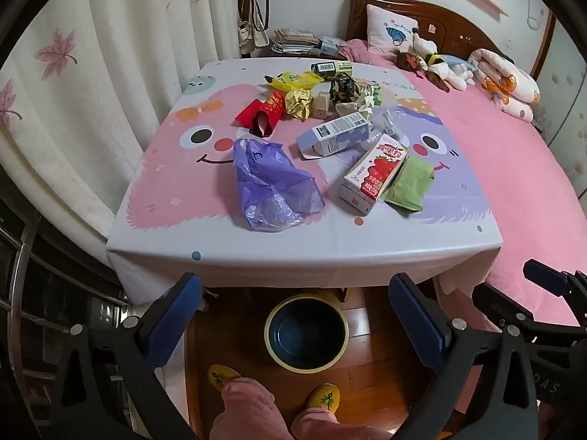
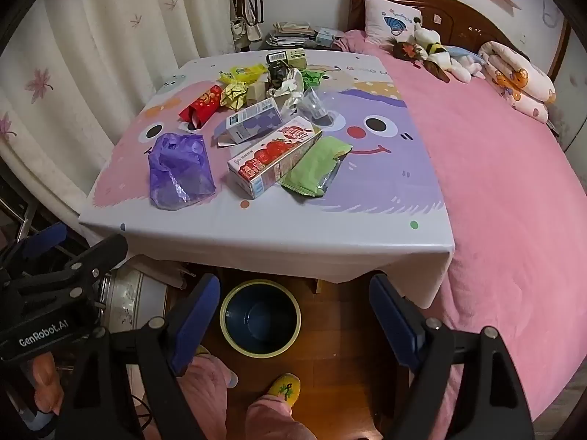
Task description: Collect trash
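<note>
A: Where do the claws stand?

B: The left claw hangs over the floor in front of the tabletop, its blue pads spread wide with nothing between them. The right claw is just the same, jaws wide apart and empty. Each shows at the edge of the other's view.

A: And the trash?

B: All on the tabletop, none in the bin. Nearest the front edge lies a crumpled purple plastic bag. To its right, a strawberry milk carton lies on its side, with a green wrapper touching its far side. Behind those is a white and lilac carton with an open flap, also on its side.

A: Further back?

B: A red paper sleeve, a yellow crumpled wrapper, a yellow snack bag, a dark crumpled wrapper, a small box with a barcode and clear plastic, bunched close together.

A: The bin?

B: A dark blue trash can with a pale yellow rim stands upright on the wooden floor, just below the tabletop's front edge, between the left claw's pads in that view. Yellow slippers are near it.
</note>
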The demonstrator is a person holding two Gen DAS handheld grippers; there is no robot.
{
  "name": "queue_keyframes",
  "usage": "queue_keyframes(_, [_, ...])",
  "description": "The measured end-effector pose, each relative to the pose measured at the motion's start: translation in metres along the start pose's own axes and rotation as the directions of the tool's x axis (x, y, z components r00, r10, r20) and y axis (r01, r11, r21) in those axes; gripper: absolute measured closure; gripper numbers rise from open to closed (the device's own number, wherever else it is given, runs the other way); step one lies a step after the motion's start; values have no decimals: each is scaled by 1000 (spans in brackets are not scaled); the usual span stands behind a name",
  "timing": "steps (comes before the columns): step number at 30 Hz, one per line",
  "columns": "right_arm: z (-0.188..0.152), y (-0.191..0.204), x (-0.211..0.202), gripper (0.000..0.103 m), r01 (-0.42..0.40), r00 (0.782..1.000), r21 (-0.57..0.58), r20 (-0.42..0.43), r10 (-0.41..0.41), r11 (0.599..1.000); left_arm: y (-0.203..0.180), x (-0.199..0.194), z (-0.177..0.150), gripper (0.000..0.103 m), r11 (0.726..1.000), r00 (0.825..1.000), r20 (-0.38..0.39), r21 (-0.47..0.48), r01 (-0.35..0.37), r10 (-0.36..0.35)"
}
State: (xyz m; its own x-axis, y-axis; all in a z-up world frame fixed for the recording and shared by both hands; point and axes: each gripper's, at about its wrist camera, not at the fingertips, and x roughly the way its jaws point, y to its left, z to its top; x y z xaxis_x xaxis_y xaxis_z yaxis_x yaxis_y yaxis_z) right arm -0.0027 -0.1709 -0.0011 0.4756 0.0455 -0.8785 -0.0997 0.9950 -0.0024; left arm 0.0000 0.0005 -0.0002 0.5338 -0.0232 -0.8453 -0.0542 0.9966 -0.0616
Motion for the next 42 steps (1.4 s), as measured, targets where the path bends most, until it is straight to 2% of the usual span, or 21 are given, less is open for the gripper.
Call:
queue_keyframes(3, [2, 6, 1, 19, 23, 1000, -24, 2, -23, 999, 0, 0, 0, 2, 1000, 1000, 2, 3, 3, -3])
queue_keyframes(15, [3, 3, 1, 19, 15, 1000, -15, 3, -15, 1000, 0, -5, 4, 2, 999, 999, 11, 5, 54, -54])
queue_keyframes(30, [0, 0, 1, 19, 6, 1000, -5, -8, -6, 1000, -7, -7, -4, 2, 999, 999, 14, 29, 46, -46])
queue_keyframes(42, [-5, 9, -2, 19, -6, 1000, -26, -1, 6, 1000, 6, -8, -9, 2, 1000, 1000, 6, 1, 24, -24])
